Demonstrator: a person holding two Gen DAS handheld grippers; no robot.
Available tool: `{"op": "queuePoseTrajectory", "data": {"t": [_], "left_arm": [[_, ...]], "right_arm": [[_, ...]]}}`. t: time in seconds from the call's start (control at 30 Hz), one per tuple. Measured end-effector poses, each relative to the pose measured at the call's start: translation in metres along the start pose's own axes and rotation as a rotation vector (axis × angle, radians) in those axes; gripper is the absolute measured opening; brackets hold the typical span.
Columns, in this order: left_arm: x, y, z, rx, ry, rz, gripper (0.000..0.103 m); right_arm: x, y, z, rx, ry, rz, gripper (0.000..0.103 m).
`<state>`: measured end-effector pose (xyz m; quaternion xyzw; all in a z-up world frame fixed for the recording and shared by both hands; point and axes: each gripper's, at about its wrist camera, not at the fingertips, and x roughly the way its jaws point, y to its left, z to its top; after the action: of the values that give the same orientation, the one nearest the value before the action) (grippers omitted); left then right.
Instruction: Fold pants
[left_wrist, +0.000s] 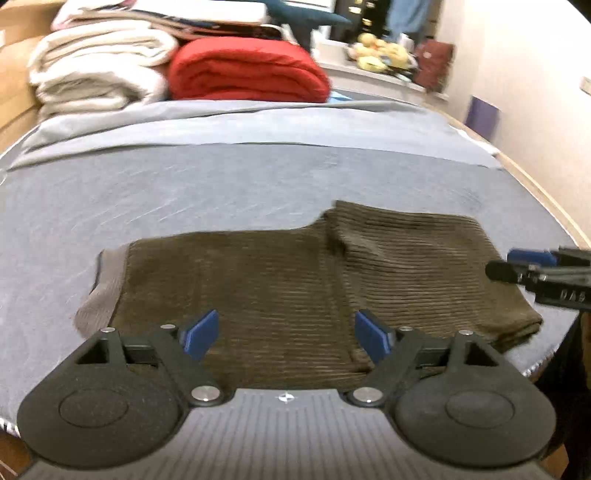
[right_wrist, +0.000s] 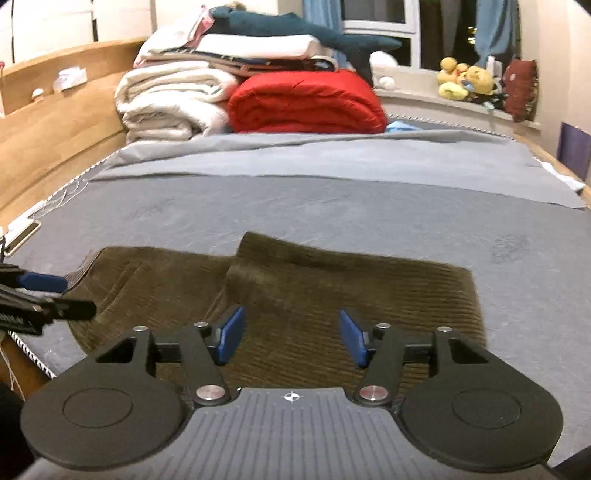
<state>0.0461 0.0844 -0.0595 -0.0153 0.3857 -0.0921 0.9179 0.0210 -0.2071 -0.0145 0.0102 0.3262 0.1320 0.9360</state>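
**Both grippers spread wide above folded brown pants**

Left gripper hangs over the near edge of the pants, blue pads parted with nothing between them. Its twin, the right gripper, is likewise spread and empty, above the right part of the same garment; each tool's tip pokes into the other's view from the side.

One pair of brown corduroy pants lies near the front edge of the bed, folded into a long band running left to right, with a raised fold across the middle and a grey waistband lining showing at the left end.

A grey sheet covers the bed, and a second lighter sheet layer lies farther back. At the far end sit one rolled red quilt, one cream blanket stack to its left, and flatter bedding piled on top. A wooden headboard runs along the left. On the far right windowsill are several yellow plush toys.
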Motion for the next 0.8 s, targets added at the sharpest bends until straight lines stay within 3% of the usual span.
{"op": "queuePoseTrajectory", "data": {"t": [0.17, 0.27, 0.37, 0.43, 0.53, 0.6, 0.67, 0.73, 0.8], "left_arm": [[0.019, 0.02, -0.015, -0.017, 0.076, 0.046, 0.085], [0.022, 0.029, -0.015, -0.023, 0.068, 0.037, 0.085], [0.026, 0.042, -0.015, -0.09, 0.096, 0.053, 0.085], [0.032, 0.054, -0.014, -0.154, 0.123, 0.07, 0.085], [0.036, 0.083, -0.013, -0.314, 0.124, 0.114, 0.085], [0.036, 0.105, -0.015, -0.454, 0.124, 0.141, 0.085], [0.036, 0.126, -0.02, -0.594, 0.126, 0.172, 0.085], [0.037, 0.142, -0.025, -0.693, 0.136, 0.196, 0.085], [0.039, 0.15, -0.027, -0.749, 0.142, 0.199, 0.085]], "right_arm": [[0.037, 0.015, -0.013, -0.048, 0.081, -0.009, 0.06], [0.055, 0.024, -0.016, -0.083, 0.107, 0.003, 0.06], [0.064, 0.033, -0.018, -0.088, 0.115, 0.004, 0.06], [0.077, 0.034, -0.023, -0.08, 0.144, 0.013, 0.06], [0.101, 0.038, -0.04, -0.101, 0.271, 0.007, 0.058], [0.096, 0.041, -0.035, -0.092, 0.224, -0.002, 0.057], [0.087, 0.041, -0.027, -0.078, 0.152, 0.046, 0.058], [0.088, 0.043, -0.027, -0.11, 0.142, 0.058, 0.059], [0.105, 0.043, -0.04, -0.152, 0.27, 0.067, 0.059]]}}
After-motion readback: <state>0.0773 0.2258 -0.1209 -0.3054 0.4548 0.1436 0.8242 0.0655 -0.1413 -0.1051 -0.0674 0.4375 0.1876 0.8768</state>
